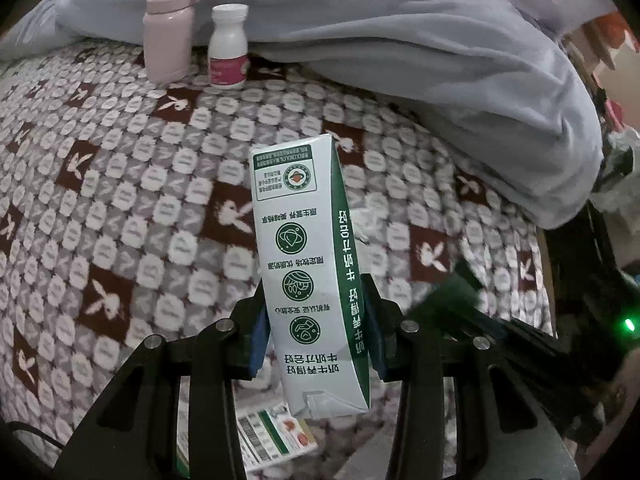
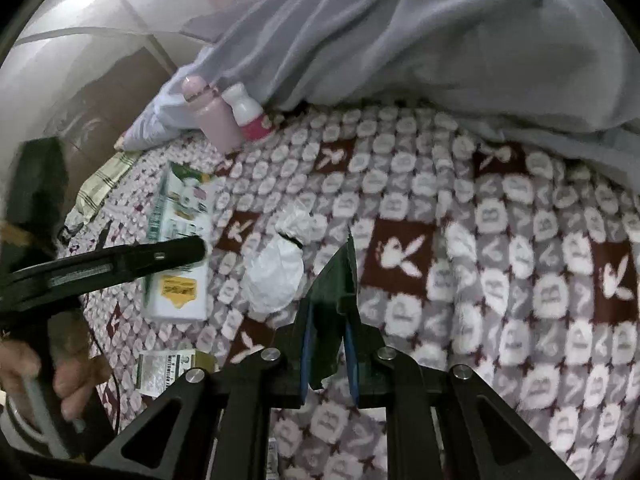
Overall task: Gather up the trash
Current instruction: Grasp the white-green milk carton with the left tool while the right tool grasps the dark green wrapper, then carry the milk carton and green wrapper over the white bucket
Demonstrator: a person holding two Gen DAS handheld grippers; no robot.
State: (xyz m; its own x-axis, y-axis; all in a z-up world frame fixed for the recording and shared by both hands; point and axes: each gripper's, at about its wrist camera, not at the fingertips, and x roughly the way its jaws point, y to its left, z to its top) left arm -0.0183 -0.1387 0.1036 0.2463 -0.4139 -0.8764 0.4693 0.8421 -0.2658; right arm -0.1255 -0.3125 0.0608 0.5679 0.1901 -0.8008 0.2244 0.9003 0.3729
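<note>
My left gripper is shut on a white and green milk carton, which stands upside down between the blue pads above the bed. In the right wrist view the same carton shows at the left, with a black finger of the left gripper across it. My right gripper is shut on a dark green piece of wrapper that sticks up past its fingertips. A crumpled white tissue lies on the blanket just left of that wrapper. A small printed packet lies under the carton.
The bed is covered by a maroon and grey rabbit-print blanket. A pink flask and a white pill bottle stand at the back against a bunched blue-grey quilt. A person's hand grips the left tool.
</note>
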